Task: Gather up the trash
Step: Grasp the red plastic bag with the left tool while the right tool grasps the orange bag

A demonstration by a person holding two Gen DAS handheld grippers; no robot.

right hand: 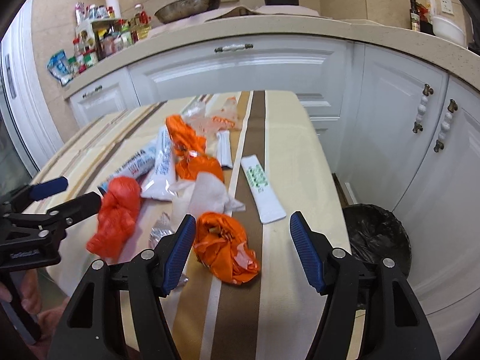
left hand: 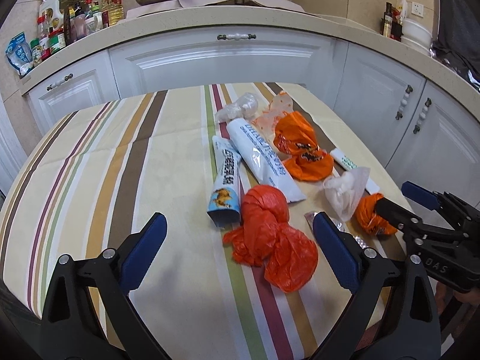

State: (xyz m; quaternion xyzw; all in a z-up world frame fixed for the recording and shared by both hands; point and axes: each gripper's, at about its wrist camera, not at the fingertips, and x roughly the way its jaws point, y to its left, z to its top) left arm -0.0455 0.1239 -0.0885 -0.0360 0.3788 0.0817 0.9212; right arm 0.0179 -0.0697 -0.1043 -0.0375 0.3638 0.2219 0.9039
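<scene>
The trash lies in a loose heap on my striped worktop (left hand: pixel 90 156): a knotted red bag (left hand: pixel 270 234) nearest my left hand-held gripper (left hand: pixel 240 225), whose jaws stand wide with nothing gripped. A small orange bag (right hand: pixel 225 249) sits between the partly open fingers of my right hand-held gripper (right hand: pixel 240 234), the pads not pressing it. Behind lie two white tubes (left hand: pixel 264 162), crumpled white plastic (right hand: pixel 207 198) and a flat white sachet (right hand: pixel 262 192). A black-lined bin (right hand: pixel 378 234) stands beside the worktop.
</scene>
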